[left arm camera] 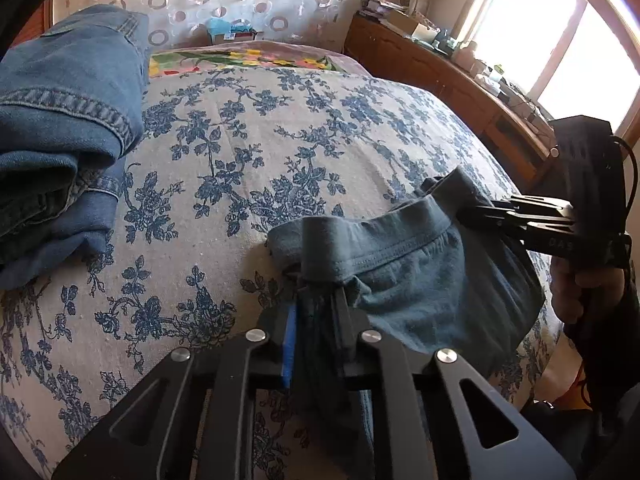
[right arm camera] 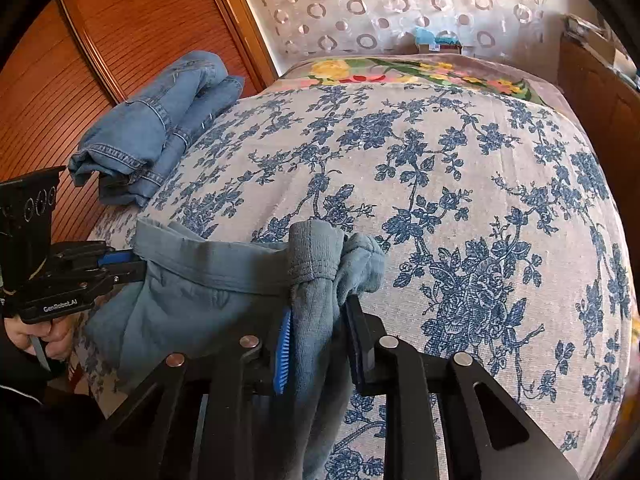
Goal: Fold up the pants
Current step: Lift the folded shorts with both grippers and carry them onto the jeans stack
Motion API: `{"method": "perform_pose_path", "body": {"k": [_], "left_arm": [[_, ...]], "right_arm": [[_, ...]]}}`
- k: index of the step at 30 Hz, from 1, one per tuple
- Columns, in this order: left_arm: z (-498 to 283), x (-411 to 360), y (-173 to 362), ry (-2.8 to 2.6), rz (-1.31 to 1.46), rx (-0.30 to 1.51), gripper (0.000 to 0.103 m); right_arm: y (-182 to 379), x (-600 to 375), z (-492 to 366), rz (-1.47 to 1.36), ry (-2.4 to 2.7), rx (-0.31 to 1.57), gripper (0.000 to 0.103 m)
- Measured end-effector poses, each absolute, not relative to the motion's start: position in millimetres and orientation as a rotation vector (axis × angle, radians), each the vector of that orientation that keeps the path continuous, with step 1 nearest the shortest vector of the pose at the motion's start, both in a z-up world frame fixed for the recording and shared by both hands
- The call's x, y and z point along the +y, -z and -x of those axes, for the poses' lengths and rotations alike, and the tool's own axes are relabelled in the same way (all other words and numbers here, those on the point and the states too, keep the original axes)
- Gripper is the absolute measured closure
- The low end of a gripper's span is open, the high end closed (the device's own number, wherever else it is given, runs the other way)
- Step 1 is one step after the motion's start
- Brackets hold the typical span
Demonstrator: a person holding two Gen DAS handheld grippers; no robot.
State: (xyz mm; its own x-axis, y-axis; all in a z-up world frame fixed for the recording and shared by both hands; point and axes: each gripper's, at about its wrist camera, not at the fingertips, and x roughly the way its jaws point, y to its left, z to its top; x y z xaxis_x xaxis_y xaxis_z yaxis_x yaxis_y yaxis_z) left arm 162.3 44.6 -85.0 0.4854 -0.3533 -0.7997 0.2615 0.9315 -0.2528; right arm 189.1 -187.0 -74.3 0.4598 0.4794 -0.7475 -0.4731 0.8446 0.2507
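Soft grey-blue knit pants (right arm camera: 208, 280) with ribbed waistband held stretched above floral bedspread (right arm camera: 460, 184) — one end clenched by left gripper (left arm camera: 316, 308), other bunched in right gripper (right arm camera: 316, 320). Folded denim jeans (left arm camera: 60, 132) piled at bed edge. "GenRobot.AI" printed on left gripper body.

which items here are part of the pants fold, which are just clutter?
In the job:
- grey-blue pants, held up by the waistband at the bed edge
- left gripper, shut on the pants
- right gripper, shut on the pants
- floral bedspread, the work surface

Lying about:
- folded jeans
- flowered blanket
- cluttered wooden dresser
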Motion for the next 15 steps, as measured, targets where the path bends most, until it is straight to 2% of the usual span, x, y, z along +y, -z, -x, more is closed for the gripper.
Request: {"method": "perform_pose_path", "body": {"k": [5,15], "left_arm": [[-163.4,45.3,72.8,0.388,0.113,0.949,0.089],[-184.1,55.3,53.2,0.358,0.115,0.876,0.089]], "right_arm": [[63.4,-186.5,-189.4,-0.02,-0.593,0.877,0.085],[30.2,-165.4,-211.3,0.047,-0.593,0.77,0.085]]}}
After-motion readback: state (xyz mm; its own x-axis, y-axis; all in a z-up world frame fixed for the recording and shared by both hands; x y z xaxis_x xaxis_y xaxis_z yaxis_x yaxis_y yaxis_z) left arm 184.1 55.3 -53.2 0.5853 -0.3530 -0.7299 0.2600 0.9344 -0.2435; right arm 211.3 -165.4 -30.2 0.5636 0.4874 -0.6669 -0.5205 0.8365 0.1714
